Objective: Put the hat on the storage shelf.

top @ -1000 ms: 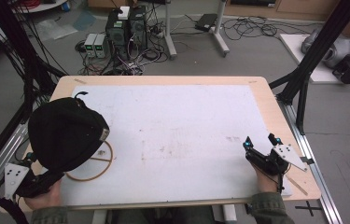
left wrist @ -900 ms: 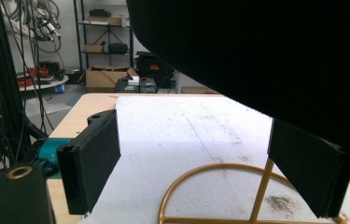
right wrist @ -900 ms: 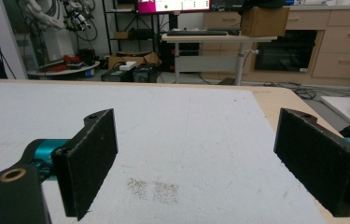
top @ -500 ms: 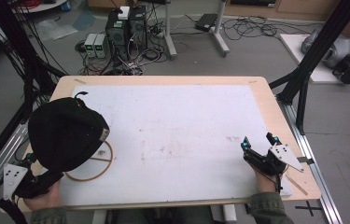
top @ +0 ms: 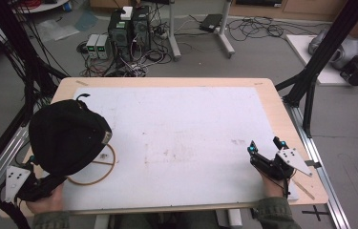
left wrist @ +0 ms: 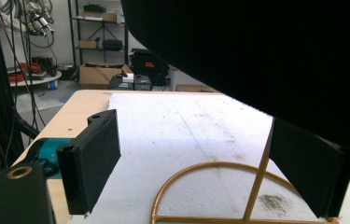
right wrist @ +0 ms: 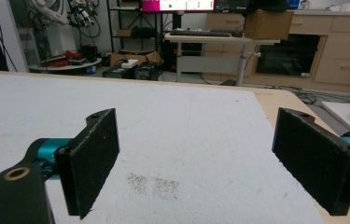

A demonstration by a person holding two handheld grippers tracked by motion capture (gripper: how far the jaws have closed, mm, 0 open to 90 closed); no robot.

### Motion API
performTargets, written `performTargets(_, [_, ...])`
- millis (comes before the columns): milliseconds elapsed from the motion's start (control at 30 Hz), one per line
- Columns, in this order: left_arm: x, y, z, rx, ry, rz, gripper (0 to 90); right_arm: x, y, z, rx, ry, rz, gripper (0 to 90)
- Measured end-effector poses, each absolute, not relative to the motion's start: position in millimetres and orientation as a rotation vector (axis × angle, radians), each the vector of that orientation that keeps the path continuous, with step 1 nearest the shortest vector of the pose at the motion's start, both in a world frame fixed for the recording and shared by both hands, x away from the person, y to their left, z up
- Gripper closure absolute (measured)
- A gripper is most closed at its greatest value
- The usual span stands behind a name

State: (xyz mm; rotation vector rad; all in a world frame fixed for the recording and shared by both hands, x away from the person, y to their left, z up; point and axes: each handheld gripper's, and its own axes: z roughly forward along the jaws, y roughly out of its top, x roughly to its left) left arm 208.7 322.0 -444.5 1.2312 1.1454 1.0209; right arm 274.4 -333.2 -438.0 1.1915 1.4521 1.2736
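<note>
One black fabric cap (top: 67, 136) over one golden wire ring stand (top: 101, 167), hiding left gripper (left wrist: 200, 177), jaws apart; right gripper (top: 265, 152) far away, jaws apart.

Lab: computers (top: 128, 29), cables, rig frames

white mat (top: 181, 138) | computer towers (top: 130, 28) | floor cables (top: 257, 26)

The black hat (top: 67, 136) covers most of the wire stand (top: 101, 168) and the left gripper's (left wrist: 196, 179) tips from above, and in the left gripper view its bulk runs off the top and right edges.
</note>
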Motion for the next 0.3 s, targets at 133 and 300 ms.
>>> performTargets(133, [209.8, 321.8, -445.1, 1.237, 1.144, 1.014, 17.2, 275.6, -332.4, -438.8, 1.189, 1.46, 1.27, 14.0])
performTargets(300, [210.6, 321.7, -444.7, 1.238, 1.137, 1.009, 17.2, 275.5, -332.8, -438.8, 1.191, 1.459, 1.277, 14.0])
